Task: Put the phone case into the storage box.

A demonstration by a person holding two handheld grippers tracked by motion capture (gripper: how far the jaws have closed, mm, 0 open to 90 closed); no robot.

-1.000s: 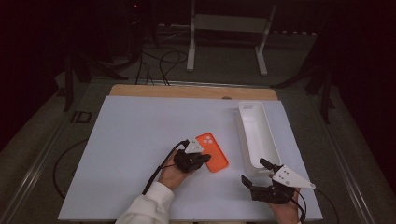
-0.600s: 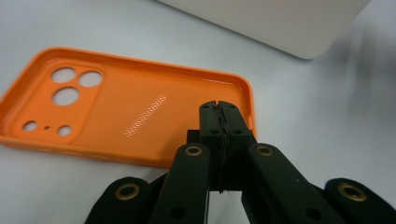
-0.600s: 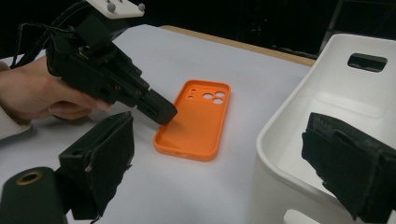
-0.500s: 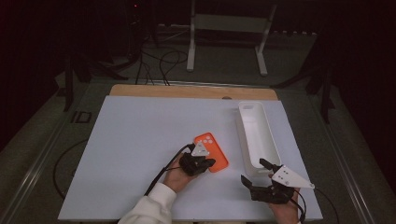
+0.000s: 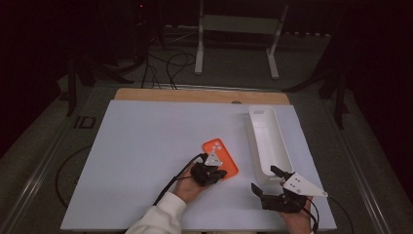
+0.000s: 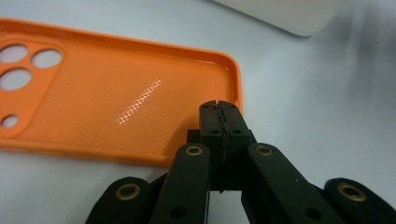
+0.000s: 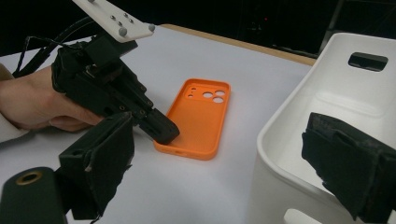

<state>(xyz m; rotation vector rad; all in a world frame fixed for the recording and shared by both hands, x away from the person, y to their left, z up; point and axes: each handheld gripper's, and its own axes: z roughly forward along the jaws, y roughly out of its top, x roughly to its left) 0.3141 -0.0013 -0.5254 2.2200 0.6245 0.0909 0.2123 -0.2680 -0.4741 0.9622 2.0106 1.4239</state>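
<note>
An orange phone case (image 5: pixel 220 155) lies inside-up on the white table top, camera holes at its far end. My left gripper (image 5: pixel 220 174) is shut, its jaws pressed together with nothing between them. Its tip sits at the case's near end (image 6: pixel 107 93), over the rim by the corner, seen close in the left gripper view (image 6: pixel 219 109) and from the side in the right gripper view (image 7: pixel 166 133). My right gripper (image 5: pixel 265 179) stands open by the table's front right. Its jaws are wide apart in front of the near end of the white tray (image 7: pixel 299 98).
The long white tray (image 5: pixel 253 141) lies to the right of the case, running front to back, with nothing in it. A wooden strip (image 5: pixel 195 95) borders the table's far edge. Bare white surface (image 5: pixel 146 146) spreads left of the case.
My left gripper has shifted a little to the right and nearer, onto the case's near end. The case, the tray and the right gripper have stayed put.
</note>
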